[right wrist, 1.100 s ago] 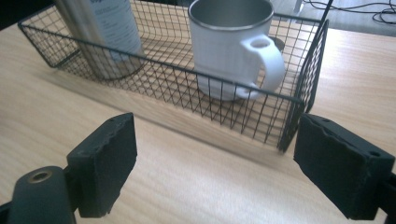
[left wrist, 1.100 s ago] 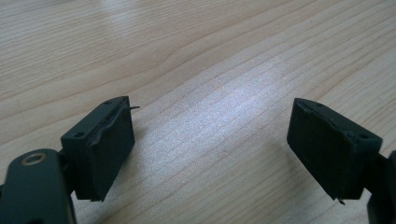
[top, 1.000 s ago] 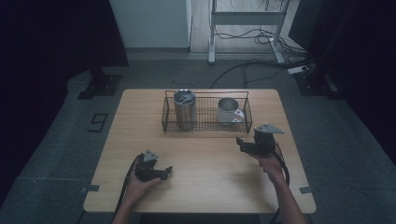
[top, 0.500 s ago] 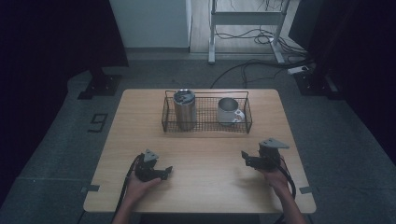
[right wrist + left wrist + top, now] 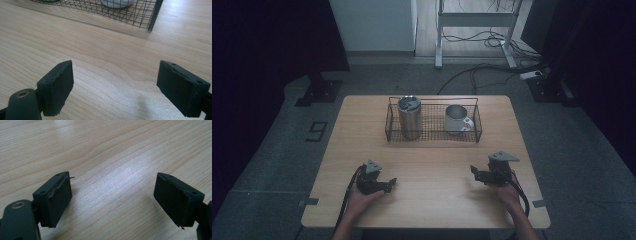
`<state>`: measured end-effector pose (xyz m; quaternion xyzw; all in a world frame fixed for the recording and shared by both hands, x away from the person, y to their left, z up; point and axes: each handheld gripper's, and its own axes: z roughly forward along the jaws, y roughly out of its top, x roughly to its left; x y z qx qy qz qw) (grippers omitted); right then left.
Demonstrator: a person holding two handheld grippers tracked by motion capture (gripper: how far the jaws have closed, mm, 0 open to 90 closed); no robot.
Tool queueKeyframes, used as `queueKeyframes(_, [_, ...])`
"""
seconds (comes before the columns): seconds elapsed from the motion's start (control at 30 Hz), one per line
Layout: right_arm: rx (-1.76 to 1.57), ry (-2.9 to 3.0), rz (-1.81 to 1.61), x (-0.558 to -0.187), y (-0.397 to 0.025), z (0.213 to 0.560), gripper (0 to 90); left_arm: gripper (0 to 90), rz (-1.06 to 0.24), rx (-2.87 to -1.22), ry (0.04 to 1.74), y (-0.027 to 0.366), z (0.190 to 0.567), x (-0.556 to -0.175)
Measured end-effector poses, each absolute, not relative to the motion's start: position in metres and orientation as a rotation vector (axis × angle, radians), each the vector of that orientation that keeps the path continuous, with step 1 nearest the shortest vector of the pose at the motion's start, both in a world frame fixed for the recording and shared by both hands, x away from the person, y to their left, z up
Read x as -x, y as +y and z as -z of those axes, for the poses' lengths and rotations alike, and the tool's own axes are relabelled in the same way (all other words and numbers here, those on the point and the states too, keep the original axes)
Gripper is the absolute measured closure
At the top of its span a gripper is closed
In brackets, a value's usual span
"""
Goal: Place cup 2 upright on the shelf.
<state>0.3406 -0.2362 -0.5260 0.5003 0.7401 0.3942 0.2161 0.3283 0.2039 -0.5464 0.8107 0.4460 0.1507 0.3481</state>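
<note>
A black wire basket (image 5: pixel 435 136) stands at the back middle of the wooden table (image 5: pixel 432 165). Inside it a steel tumbler (image 5: pixel 410 118) is upright at the left and a white mug (image 5: pixel 456 119) sits at the right. My left gripper (image 5: pixel 388 184) rests low over the front left of the table, held by a hand; its jaws (image 5: pixel 115 195) are wide open over bare wood. My right gripper (image 5: pixel 474 172) is at the front right, also open (image 5: pixel 116 82), with nothing between its fingers. Ahead of it are the basket's corner (image 5: pixel 152 15) and the mug's base (image 5: pixel 116 3).
Cables trail from both grippers over the table's front edge. Beyond the table lie a dark floor, a metal stand (image 5: pixel 477 20) with loose cables, and a white cabinet (image 5: pixel 374 25).
My right gripper has come back from near the basket toward the front edge and dropped lower over the table. The left gripper has stayed where it was.
</note>
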Motion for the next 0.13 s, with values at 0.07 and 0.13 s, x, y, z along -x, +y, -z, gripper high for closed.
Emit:
queueKeyframes(0.07, [-1.387, 2.051, -1.083, -0.3410, -0.2363, 0.5271, 13.5, 14.9, -0.392, -2.102, 1.156, 0.2038, 0.5465, -0.3283])
queueKeyframes(0.13, [-1.392, 2.053, -1.075, -0.3417, -0.2365, 0.5284, 13.4, 14.9, -0.391, -2.102, 1.156, 0.2038, 0.5464, -0.3283])
